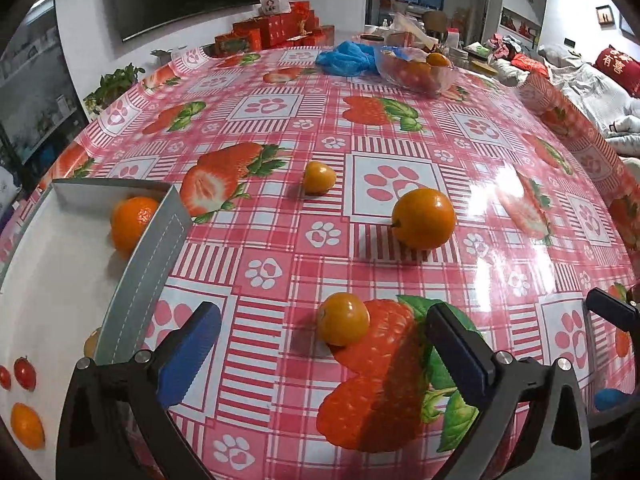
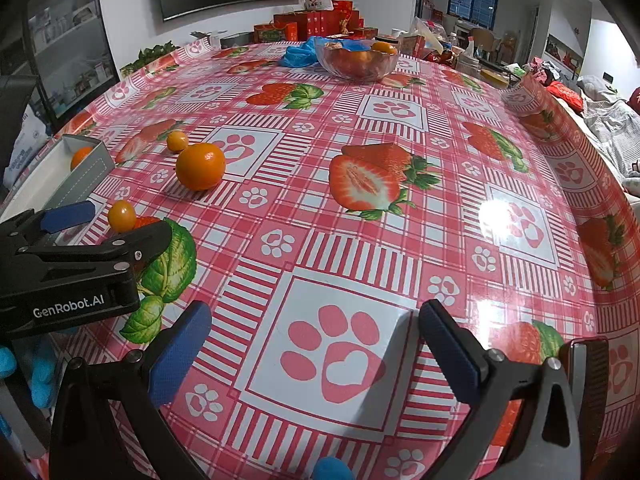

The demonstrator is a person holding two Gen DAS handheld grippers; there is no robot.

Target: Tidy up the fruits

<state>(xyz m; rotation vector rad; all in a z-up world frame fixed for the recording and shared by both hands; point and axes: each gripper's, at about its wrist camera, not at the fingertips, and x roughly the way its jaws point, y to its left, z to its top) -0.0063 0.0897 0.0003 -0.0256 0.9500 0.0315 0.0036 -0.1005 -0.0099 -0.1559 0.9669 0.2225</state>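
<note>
Three orange fruits lie loose on the strawberry-print tablecloth: a small one just ahead of my open left gripper, a larger one further on, and a small one beyond. A white box at the left holds an orange, two small red tomatoes and another orange fruit. My right gripper is open and empty over a paw print. The right wrist view shows the left gripper beside the small fruit, and the larger one.
A glass bowl with fruit stands at the far side of the table, next to a blue plastic bag. Red gift boxes are stacked beyond the far edge. A sofa with bedding lies to the right.
</note>
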